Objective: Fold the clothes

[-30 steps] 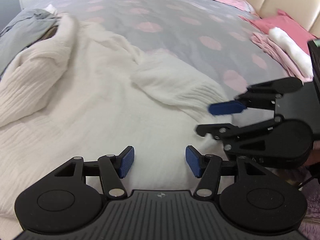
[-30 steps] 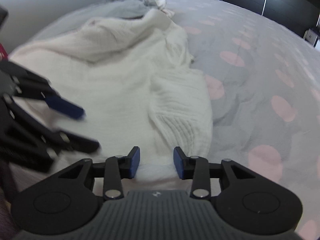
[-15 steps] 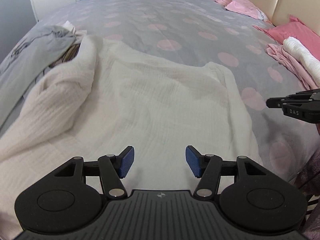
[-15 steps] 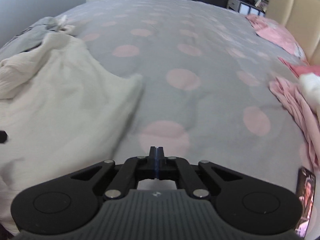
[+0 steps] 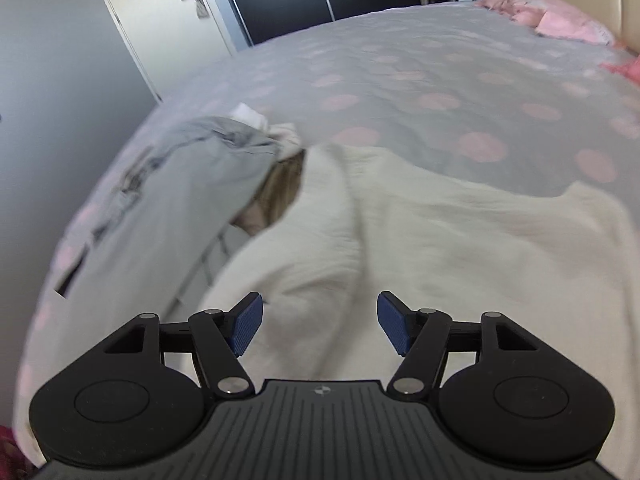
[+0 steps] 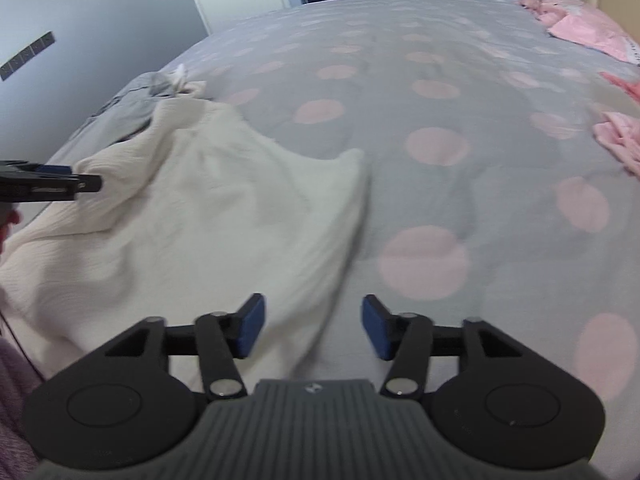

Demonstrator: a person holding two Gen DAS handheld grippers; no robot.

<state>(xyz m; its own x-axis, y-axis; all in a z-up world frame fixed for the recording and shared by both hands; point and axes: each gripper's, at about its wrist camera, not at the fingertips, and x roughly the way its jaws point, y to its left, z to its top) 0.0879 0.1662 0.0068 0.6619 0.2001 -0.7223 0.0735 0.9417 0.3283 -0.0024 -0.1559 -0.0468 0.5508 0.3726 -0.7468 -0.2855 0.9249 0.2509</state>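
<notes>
Cream, crinkled knit sweater (image 5: pixel 420 240) spread across the lower half of the frame on the grey bedspread (image 5: pixel 400 80) with pink dots. Left gripper (image 5: pixel 320 328) released, blue pads wide apart above a raised fold of the fabric, gripping nothing. Right gripper (image 6: pixel 312 328) likewise parted, sweater's right edge (image 6: pixel 240 220) running between the pads, grasping nothing. Grey garment (image 5: pixel 180 184) at left, partly tucked under the sweater. Sweater's near hem hidden behind both gripper bodies; fabric detail blurred.
</notes>
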